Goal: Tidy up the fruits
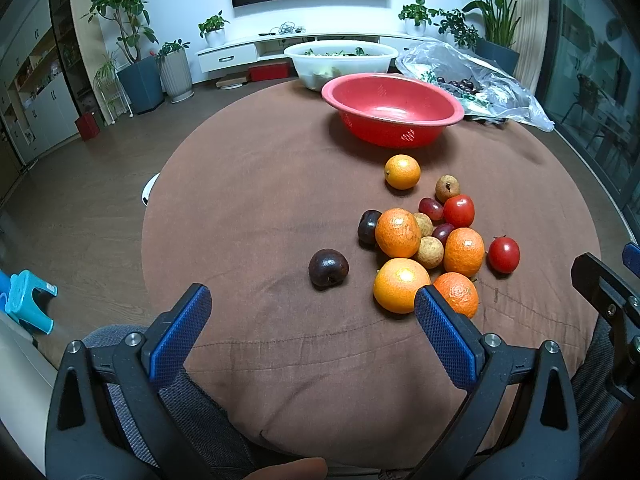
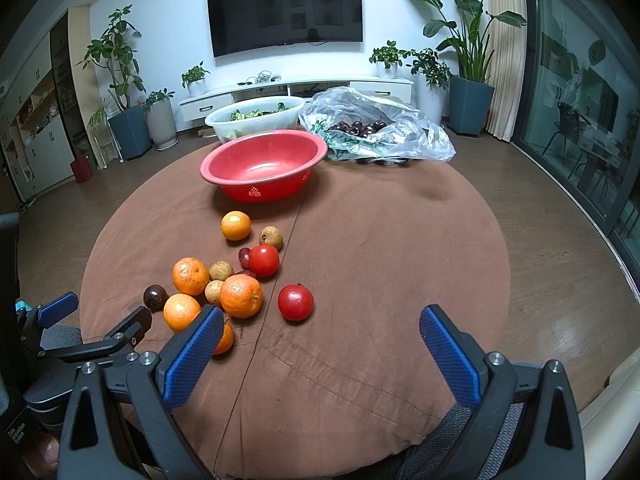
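A pile of fruit lies on the round brown table point(image 1: 248, 208): several oranges point(image 1: 398, 233), two red tomatoes point(image 1: 503, 254), small brown longans point(image 1: 429, 252), red grapes point(image 1: 431, 209) and dark plums point(image 1: 328, 268). One orange point(image 1: 402, 171) lies apart, nearer the empty red bowl point(image 1: 392, 109). The pile also shows in the right wrist view point(image 2: 241, 295), with the bowl point(image 2: 264, 164) behind it. My left gripper point(image 1: 312, 300) is open and empty, just short of the pile. My right gripper point(image 2: 320, 322) is open and empty, near the closest tomato point(image 2: 295, 302).
A white basin of greens point(image 1: 340, 60) and a clear plastic bag with dark cherries point(image 1: 472, 80) stand at the table's far edge. A blue stool point(image 1: 30, 300) is on the floor at left. Potted plants and a TV cabinet line the far wall.
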Available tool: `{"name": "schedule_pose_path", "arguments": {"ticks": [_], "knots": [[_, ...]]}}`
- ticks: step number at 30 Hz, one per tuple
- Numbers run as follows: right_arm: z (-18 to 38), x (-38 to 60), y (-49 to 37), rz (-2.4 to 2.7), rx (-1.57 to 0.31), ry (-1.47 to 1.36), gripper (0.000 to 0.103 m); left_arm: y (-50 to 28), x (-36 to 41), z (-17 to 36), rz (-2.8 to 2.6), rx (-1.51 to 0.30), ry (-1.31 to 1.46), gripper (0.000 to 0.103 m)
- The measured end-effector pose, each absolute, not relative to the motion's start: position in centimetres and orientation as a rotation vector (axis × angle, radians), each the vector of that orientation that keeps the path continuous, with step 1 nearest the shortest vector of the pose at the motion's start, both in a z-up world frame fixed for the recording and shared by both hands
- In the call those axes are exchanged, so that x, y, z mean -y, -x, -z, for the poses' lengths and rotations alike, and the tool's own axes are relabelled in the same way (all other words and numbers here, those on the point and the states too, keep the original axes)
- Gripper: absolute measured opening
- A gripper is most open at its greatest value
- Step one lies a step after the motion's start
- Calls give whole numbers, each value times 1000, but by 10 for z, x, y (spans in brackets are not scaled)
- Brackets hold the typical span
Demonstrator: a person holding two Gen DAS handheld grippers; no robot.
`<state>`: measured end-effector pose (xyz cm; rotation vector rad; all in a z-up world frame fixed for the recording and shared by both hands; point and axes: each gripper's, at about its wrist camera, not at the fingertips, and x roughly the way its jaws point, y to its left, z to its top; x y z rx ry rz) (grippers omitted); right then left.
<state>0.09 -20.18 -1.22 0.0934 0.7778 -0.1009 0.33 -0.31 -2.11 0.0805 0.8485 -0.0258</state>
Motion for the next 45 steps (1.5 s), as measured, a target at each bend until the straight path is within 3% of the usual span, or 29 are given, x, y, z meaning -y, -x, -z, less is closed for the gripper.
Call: {"name": "schedule_pose_path", "arguments": {"ticks": [45], "knots": [[24,197,4,100,-792,-95,101,-8,2,29,27,-861,-89,103]]}}
